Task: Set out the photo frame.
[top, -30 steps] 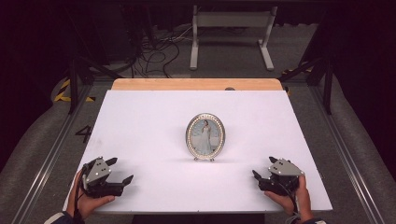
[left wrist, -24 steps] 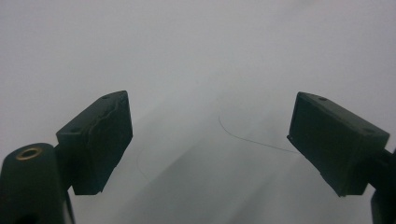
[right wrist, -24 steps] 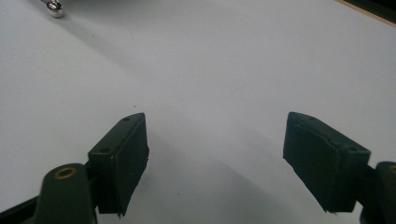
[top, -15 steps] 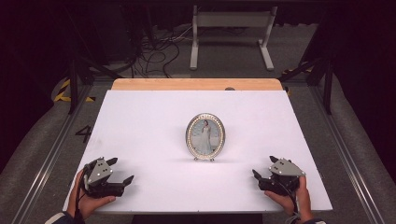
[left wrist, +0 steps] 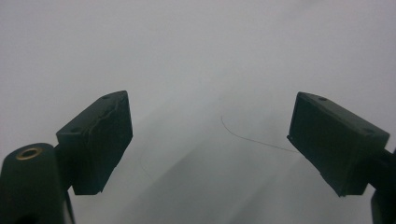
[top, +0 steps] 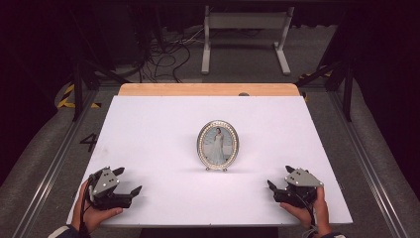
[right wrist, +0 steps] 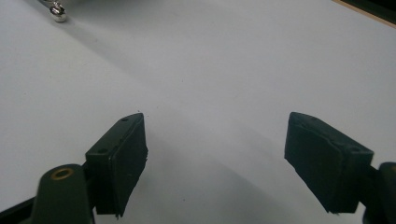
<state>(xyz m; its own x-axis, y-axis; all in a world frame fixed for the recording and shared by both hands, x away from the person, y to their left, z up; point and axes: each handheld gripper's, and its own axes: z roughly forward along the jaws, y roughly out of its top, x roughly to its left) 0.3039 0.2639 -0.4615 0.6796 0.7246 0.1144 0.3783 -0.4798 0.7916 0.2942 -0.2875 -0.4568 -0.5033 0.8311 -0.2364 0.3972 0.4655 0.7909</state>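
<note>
An oval silver picture frame (top: 218, 145) with a photo of a figure in a white dress stands upright near the middle of the white table top (top: 148, 129). My left gripper (top: 127, 180) rests at the near left corner, held by a hand, its jaws wide apart with nothing between them (left wrist: 210, 140). My right gripper (top: 279, 177) rests at the near right, also held by a hand, jaws spread over bare table (right wrist: 215, 158). One small silver foot of the frame (right wrist: 58, 12) peeks in at the top left of the right gripper view.
A wooden strip (top: 208, 89) runs along the table's far edge. Beyond it lie cables (top: 168, 52) and a white metal stand (top: 245, 34) on the floor. Metal rails (top: 49, 163) flank the table on both sides. A thin hair (left wrist: 252, 137) lies on the surface.
</note>
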